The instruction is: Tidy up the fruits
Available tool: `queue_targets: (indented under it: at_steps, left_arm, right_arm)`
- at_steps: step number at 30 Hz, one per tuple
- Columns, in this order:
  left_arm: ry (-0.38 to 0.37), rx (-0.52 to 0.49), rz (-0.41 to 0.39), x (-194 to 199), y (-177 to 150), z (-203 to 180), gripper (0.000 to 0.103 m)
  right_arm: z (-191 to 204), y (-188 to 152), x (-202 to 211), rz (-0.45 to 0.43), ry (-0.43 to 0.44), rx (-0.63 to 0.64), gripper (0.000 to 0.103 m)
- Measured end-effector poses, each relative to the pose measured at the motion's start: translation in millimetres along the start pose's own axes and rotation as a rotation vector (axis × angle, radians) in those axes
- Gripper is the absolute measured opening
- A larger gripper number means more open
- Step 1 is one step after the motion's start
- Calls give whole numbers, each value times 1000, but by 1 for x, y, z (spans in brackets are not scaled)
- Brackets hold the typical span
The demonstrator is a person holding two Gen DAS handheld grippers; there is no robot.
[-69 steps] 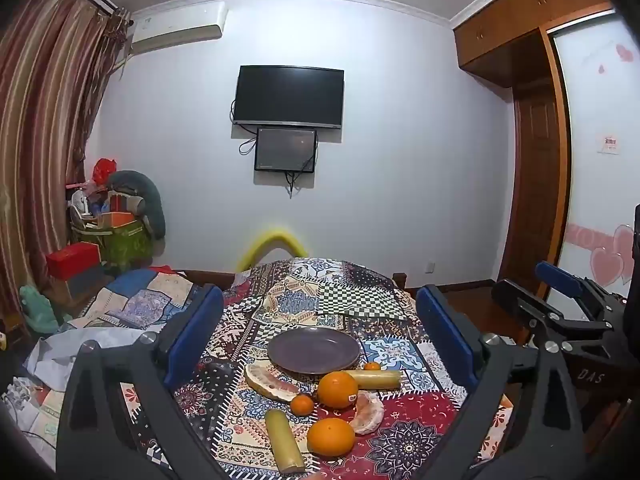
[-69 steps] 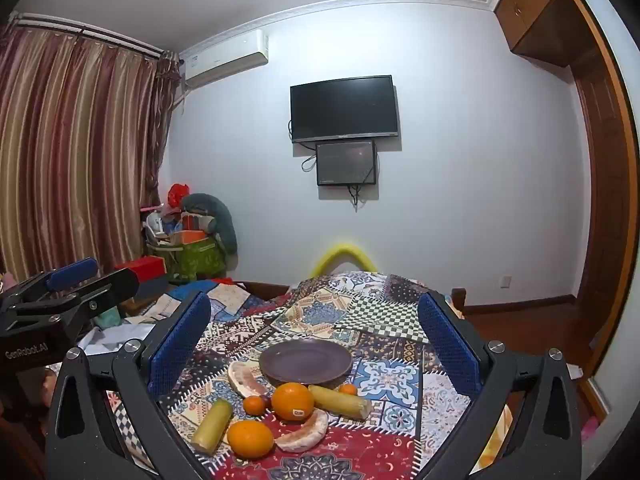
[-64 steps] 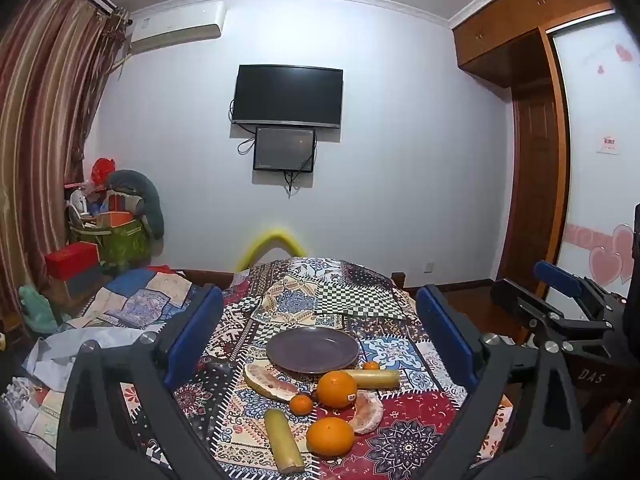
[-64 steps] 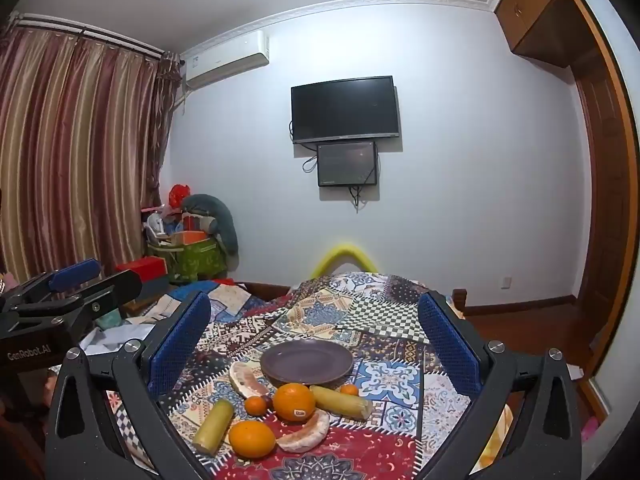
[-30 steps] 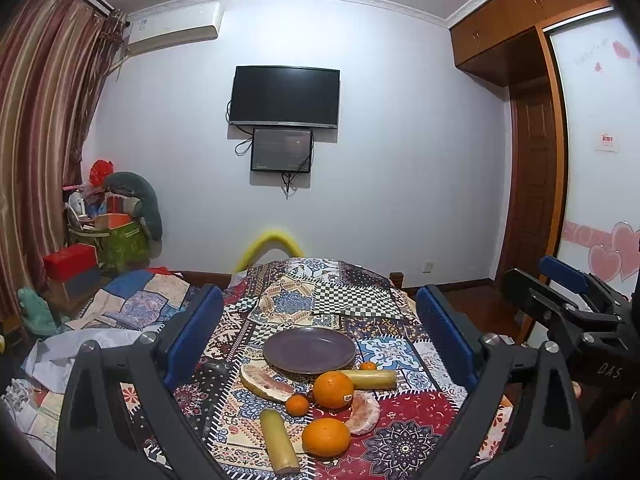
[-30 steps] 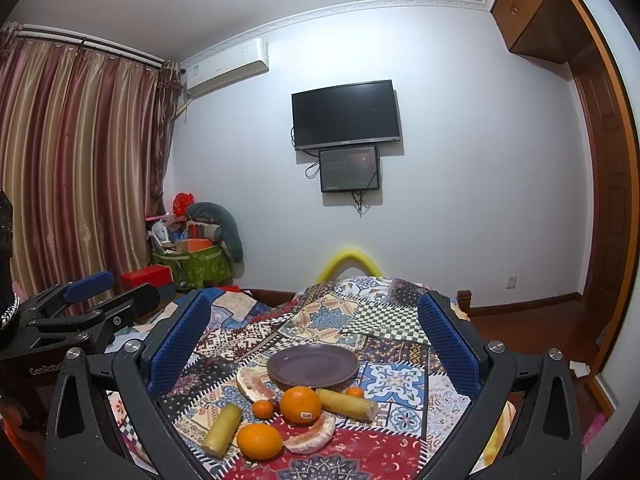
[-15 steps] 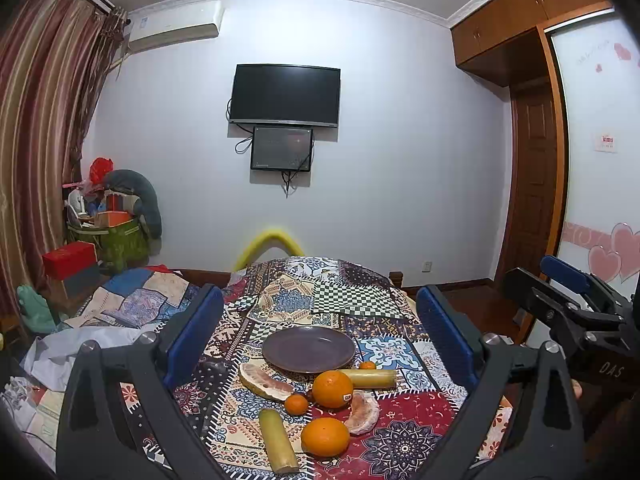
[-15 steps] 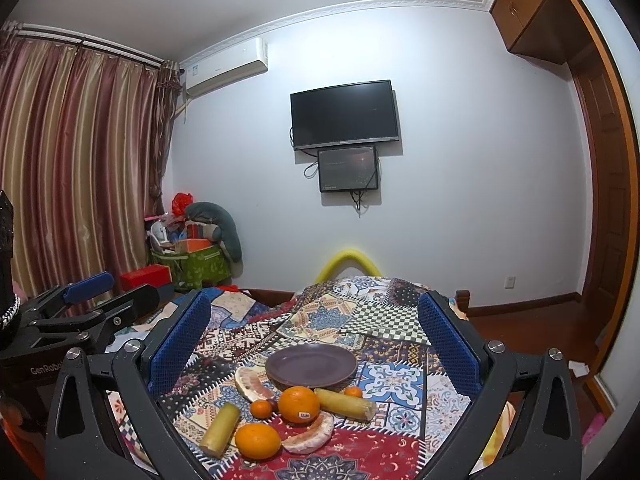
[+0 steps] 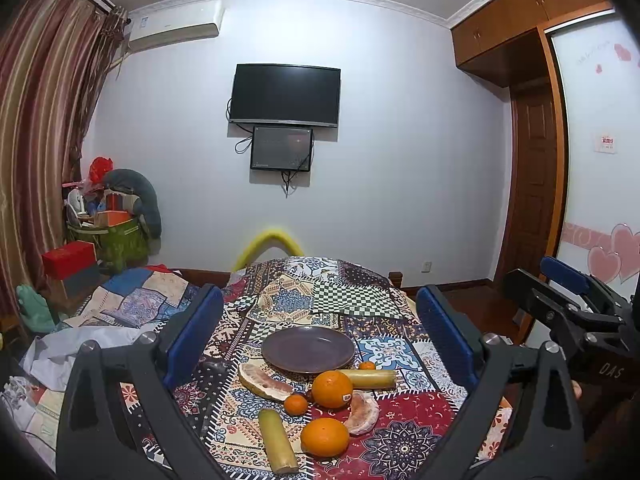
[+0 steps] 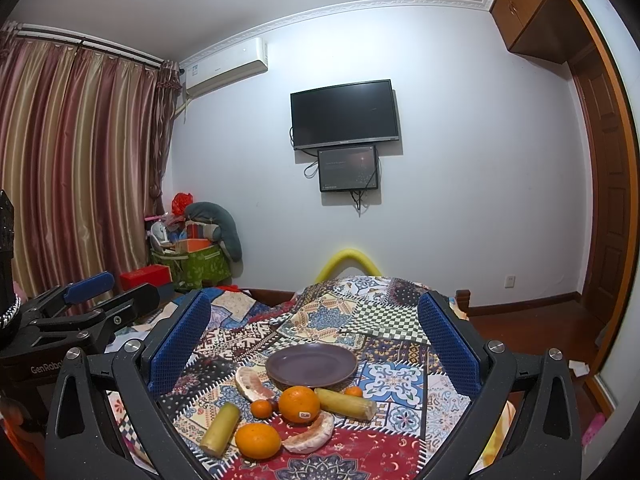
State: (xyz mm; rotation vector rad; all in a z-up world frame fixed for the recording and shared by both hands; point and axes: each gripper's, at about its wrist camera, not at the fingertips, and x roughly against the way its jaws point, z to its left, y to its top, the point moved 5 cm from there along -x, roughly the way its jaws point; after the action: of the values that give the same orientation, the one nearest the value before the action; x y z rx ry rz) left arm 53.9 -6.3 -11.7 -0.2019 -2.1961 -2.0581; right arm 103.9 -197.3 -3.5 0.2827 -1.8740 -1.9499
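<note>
An empty dark purple plate [image 9: 308, 349] [image 10: 311, 365] sits on the patchwork tablecloth [image 9: 352, 304]. In front of it lie two large oranges [image 9: 331, 389] [image 9: 324, 437], two pomelo pieces [image 9: 264, 377] [image 9: 362, 407], two yellow-green cane sticks [image 9: 277, 445] [image 9: 370, 379] and two small tangerines [image 9: 296, 404] [image 9: 366, 365]. My left gripper [image 9: 318, 332] is open and empty, held above and short of the fruit. My right gripper [image 10: 314, 336] is open and empty too, at the same distance. Each gripper shows at the edge of the other's view [image 9: 568, 312] [image 10: 84, 312].
The table's far half [image 10: 384, 312] carries only cloth. A yellow curved chair back [image 9: 268, 242] stands at the far end. Bedding and paper [image 9: 120, 312] lie left of the table, with a green box [image 9: 116, 240] and red box [image 9: 68, 258] behind. A door [image 9: 532, 200] is on the right.
Both grippers have risen and tilted up a little, so the fruit sits slightly lower and smaller in view. Both stay open. Nothing on the table has moved.
</note>
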Motion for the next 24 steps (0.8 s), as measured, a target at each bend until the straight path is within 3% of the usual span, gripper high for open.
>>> queue_targets:
  at_steps: [24]
  left_arm:
    - [5, 6, 7, -3, -3, 3, 98]
  right_arm:
    - [0, -5, -4, 11, -1, -1, 103]
